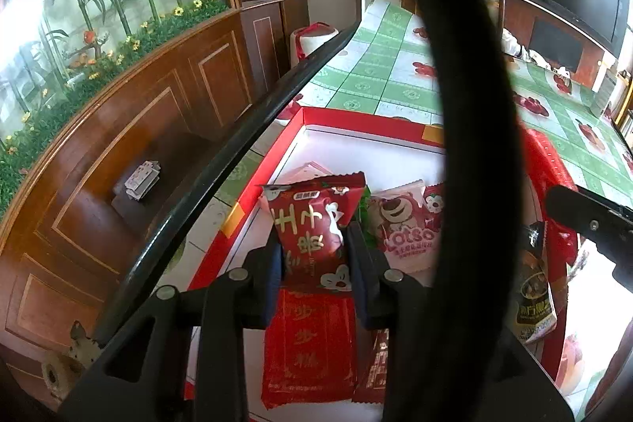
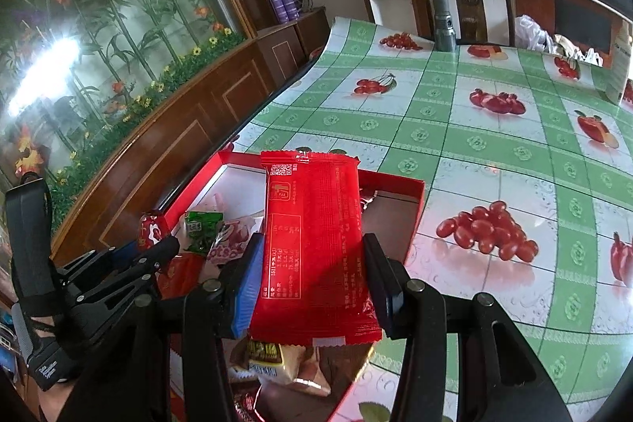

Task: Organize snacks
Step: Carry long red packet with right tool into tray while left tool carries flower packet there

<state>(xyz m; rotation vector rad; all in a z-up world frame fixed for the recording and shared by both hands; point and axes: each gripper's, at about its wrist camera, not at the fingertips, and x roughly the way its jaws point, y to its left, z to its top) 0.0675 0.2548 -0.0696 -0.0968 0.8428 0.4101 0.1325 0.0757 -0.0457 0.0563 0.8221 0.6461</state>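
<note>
Dark-red crinkly snack packet with white characters sits clamped in the left tongs above the shallow red cardboard box. Beside them, the right tongs grip a long bright-red foil packet over the same box.

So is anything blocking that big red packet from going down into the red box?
Nothing visible blocks it. The right gripper holds the big red packet above the red box, where other snacks already lie toward the left.
</note>
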